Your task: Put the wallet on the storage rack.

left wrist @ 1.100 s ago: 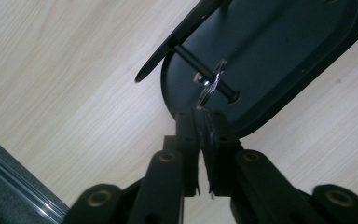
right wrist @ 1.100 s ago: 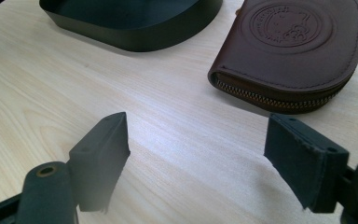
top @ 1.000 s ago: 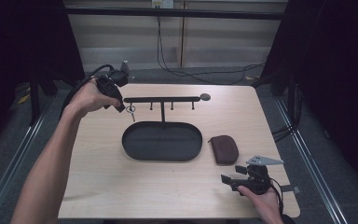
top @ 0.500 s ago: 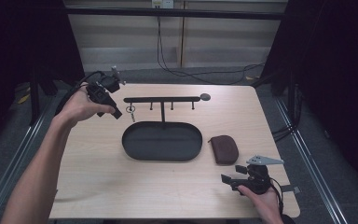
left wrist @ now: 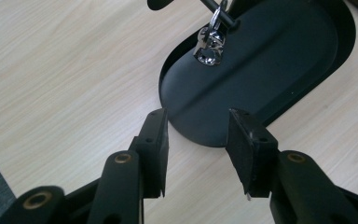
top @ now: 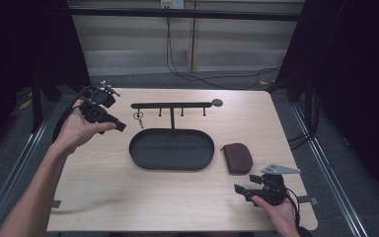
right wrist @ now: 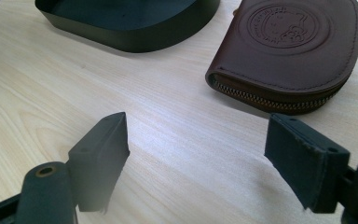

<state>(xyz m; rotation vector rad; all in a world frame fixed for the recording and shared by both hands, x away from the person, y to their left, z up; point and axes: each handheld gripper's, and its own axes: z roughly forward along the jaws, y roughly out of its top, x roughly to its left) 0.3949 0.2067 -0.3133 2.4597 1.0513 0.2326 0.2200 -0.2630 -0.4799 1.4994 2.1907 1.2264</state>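
1. Plainly, the keys (top: pixel 139 117) hang from the end hook at the left of the rack (top: pixel 170 105), above the left end of the tray (top: pixel 177 150).
2. Your left claw (top: pixel 120 126) sits just left of them. Its jaws have just been opening, they stand apart, and nothing is between them.
3. Your right claw (top: pixel 239 191) is spread wide and empty, low over the tabletop (top: pixel 128 197) near the pouch (top: pixel 238 157).
4. Expect the keys to be light, hard and slick: polished metal, loose on a ring, so they will likely swing and rattle at a touch.
5. If you take them again, pinch the bunched metal below the ring, not the ring itself, which looks thin enough to twist out of the pads.
6. The hook is short, so a sideways nudge could lift the ring off and drop the keys into the tray.
7. The pouch looks like soft leather with a zip edge, grippy and forgiving; take it across the curved rim.
8. The tabletop is pale wood, flat and matt. Dark curtains close both sides and cables trail on the floor behind.
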